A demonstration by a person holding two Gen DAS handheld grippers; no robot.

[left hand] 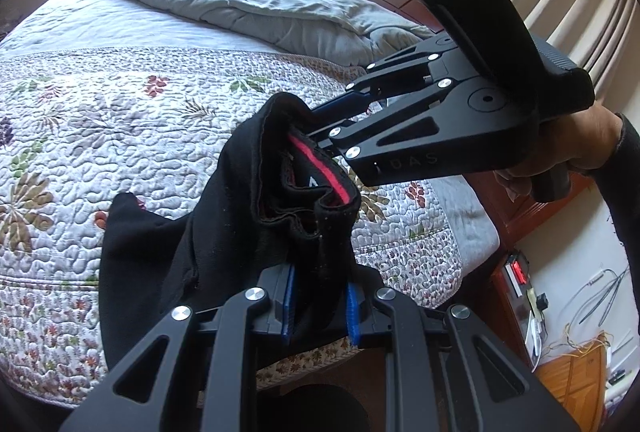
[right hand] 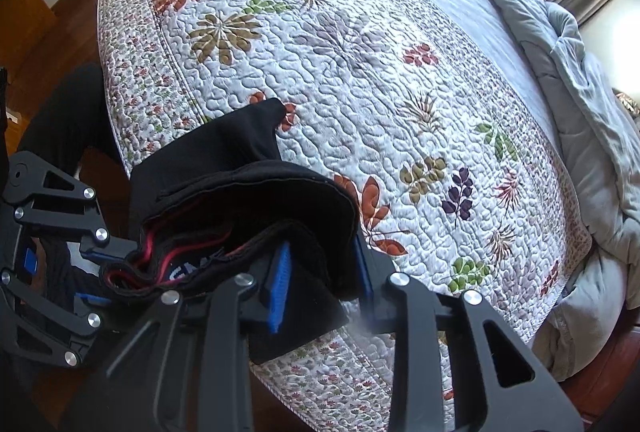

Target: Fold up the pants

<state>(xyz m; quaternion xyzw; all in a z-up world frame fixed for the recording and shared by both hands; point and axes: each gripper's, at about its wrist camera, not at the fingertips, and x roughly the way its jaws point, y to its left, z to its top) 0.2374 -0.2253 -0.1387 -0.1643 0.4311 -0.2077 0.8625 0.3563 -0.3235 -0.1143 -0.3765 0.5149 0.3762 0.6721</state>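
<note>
Left wrist view: the left tool (left hand: 320, 306) is clenched on a bunched fold of the black pants (left hand: 240, 216), its blue pads pressing the cloth from both sides, and the right tool (left hand: 320, 123) reaches in from the right and grips the same waistband near the red trim. In the right wrist view the right tool (right hand: 322, 280) is likewise clamped on thick layers of the pants (right hand: 240, 167), with the left tool (right hand: 94, 284) just beside it at the lower left. The pants hang between the 2 tools at the near edge of the bed (right hand: 360, 51), with a dark corner draped onto the quilt. The risk, as I judge it, is that each grip holds several crumpled layers instead of 1 clean edge, so spreading the tools could pull a layer free or leave the waistband twisted. The hanging legs could also slide off the bed edge toward the floor (right hand: 40, 43) and drag the fold askew.
</note>
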